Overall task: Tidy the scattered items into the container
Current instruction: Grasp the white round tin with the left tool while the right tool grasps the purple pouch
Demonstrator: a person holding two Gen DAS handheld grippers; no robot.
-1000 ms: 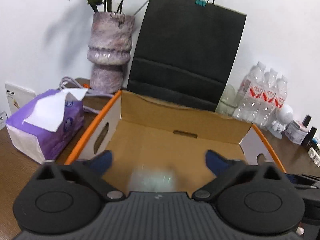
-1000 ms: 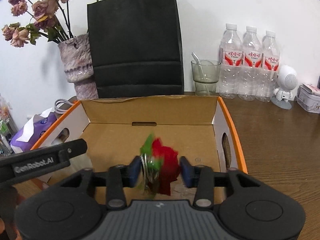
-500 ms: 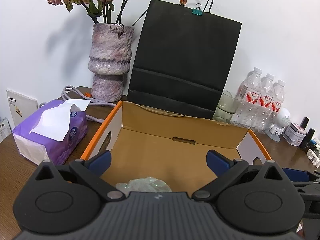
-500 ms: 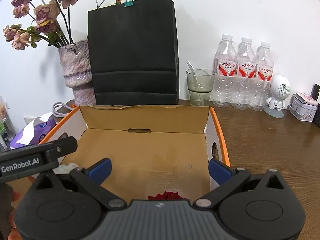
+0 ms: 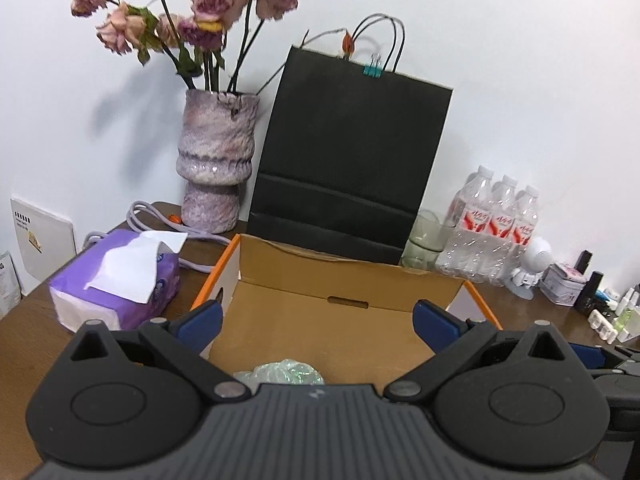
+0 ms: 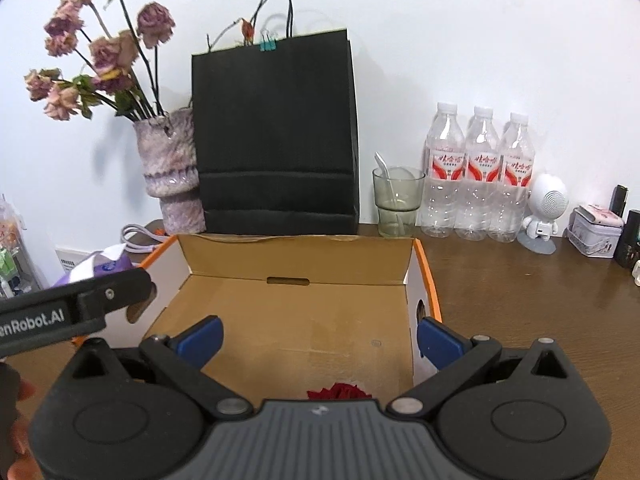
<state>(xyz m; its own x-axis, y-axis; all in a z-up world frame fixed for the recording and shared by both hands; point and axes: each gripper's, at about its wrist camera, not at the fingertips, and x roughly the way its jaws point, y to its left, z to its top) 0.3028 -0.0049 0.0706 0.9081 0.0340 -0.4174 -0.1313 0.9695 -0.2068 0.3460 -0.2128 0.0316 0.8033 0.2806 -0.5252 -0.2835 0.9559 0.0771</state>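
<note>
- Standing behind the cardboard box (image 6: 296, 320) at 12 o'clock: black bag (image 6: 276, 136), vase (image 6: 170, 172).
- Both claws, left claw (image 5: 318, 320) and right claw (image 6: 320, 332), gape empty.
- Red item (image 6: 340, 391) and clear wrapper (image 5: 280, 374) lie inside the box.
- Tissue pack (image 5: 116, 280) at 9 o'clock.

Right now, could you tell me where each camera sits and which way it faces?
Left wrist: on the left tool, looking forward and down into the cardboard box; its open blue fingers show, above a clear wrapper.
Right wrist: on the right tool, facing the same box over a red item; the left tool's side crosses its left edge.
Shared: box, black bag, vase, bottles.
</note>
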